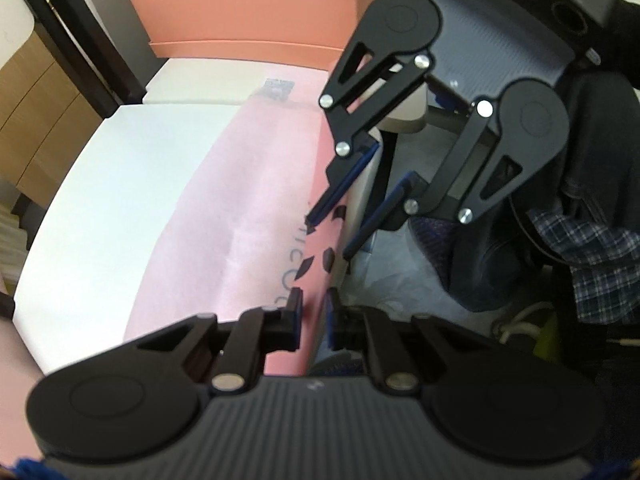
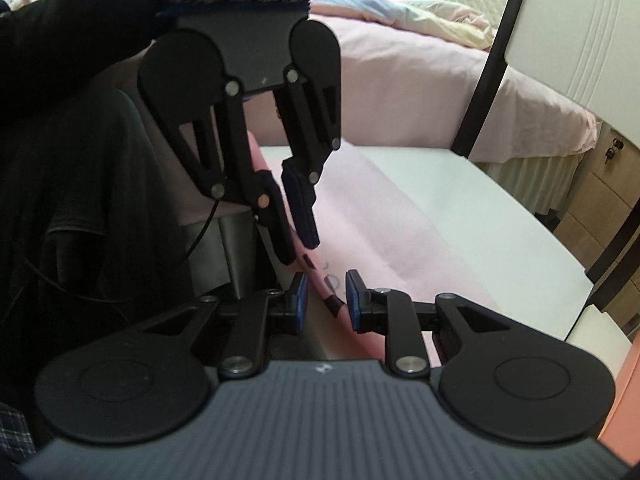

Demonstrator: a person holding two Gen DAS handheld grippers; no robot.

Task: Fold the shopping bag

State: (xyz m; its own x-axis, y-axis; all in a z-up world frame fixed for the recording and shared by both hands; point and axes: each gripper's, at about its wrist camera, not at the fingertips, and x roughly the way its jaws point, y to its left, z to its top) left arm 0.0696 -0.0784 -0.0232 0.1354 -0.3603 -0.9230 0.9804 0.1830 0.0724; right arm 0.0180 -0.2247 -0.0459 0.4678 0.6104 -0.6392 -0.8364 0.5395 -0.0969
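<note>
A pink shopping bag point(image 1: 248, 208) with dark printed marks lies flat on the white table point(image 1: 120, 184), its near edge running along the table's edge. It also shows in the right wrist view point(image 2: 384, 216). My left gripper point(image 1: 314, 306) is open, its jaws straddling the bag's edge. My right gripper point(image 2: 326, 300) is open too, straddling the same edge at the printed marks. Each gripper sees the other facing it: the right gripper point(image 1: 332, 236) in the left view, the left gripper point(image 2: 300, 252) in the right view, both open around the edge.
A salmon-pink box point(image 1: 256, 16) stands at the far end of the table. A bed with pink bedding point(image 2: 440, 64) lies beyond the table. A wooden cabinet point(image 1: 44, 120) stands at the left. The person's dark clothing point(image 2: 80, 184) and plaid fabric point(image 1: 592, 264) are beside the table edge.
</note>
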